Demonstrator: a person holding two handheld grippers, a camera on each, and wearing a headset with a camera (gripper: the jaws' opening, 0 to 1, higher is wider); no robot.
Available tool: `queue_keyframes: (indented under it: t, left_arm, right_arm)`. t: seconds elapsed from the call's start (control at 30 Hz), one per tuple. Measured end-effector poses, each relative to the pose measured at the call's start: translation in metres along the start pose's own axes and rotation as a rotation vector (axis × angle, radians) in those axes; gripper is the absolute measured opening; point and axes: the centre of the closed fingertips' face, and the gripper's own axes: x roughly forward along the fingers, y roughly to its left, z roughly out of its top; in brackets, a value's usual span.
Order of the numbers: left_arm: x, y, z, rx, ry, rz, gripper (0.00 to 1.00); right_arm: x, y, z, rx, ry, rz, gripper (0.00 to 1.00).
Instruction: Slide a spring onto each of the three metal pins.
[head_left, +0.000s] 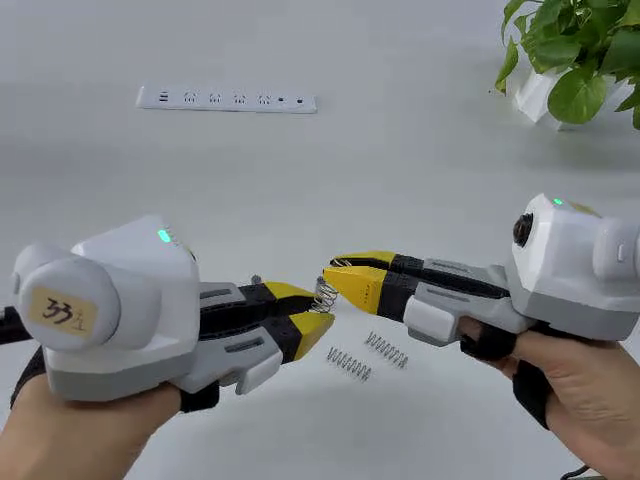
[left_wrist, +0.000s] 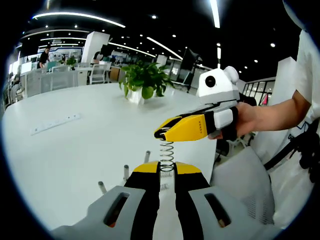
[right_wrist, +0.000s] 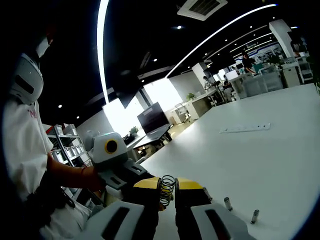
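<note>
Roughly — spring (head_left: 325, 293) axis left-to-right

A tan sticker (head_left: 62, 312) on the rear of the left gripper (head_left: 318, 312) bears handwritten "33" plus an unclear mark; nothing else is legible.

On the pale grey tabletop (head_left: 420, 190) a white power strip (head_left: 226, 99) lies flat at about eleven o'clock, and a green leafy plant (head_left: 578, 45) in a white pot (head_left: 538, 95) stands at two o'clock.
</note>
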Motion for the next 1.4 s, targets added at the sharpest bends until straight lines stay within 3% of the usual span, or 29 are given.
queue_keyframes:
  t: [0.77, 1.03, 1.13, 1.23, 1.4]
  left_arm:
    - [0.001, -0.006, -0.009, 0.061, 0.033, -0.027, 0.07]
    - [0.0, -0.007, -0.012, 0.084, 0.042, -0.029, 0.06]
    - [0.0, -0.008, -0.013, 0.096, 0.05, -0.031, 0.06]
    - [0.001, -0.009, -0.016, 0.117, 0.066, -0.033, 0.06]
    - [0.002, -0.011, -0.019, 0.145, 0.084, -0.039, 0.06]
  right_arm:
    - [0.006, 0.023, -0.011, -0.274, 0.186, 0.034, 0.06]
    - [0.006, 0.025, -0.013, -0.29, 0.219, 0.046, 0.07]
    - [0.004, 0.028, -0.012, -0.268, 0.234, 0.068, 0.13]
    - [-0.002, 0.027, -0.015, -0.333, 0.314, 0.08, 0.17]
    - [-0.008, 0.028, -0.009, -0.424, 0.438, 0.144, 0.2]
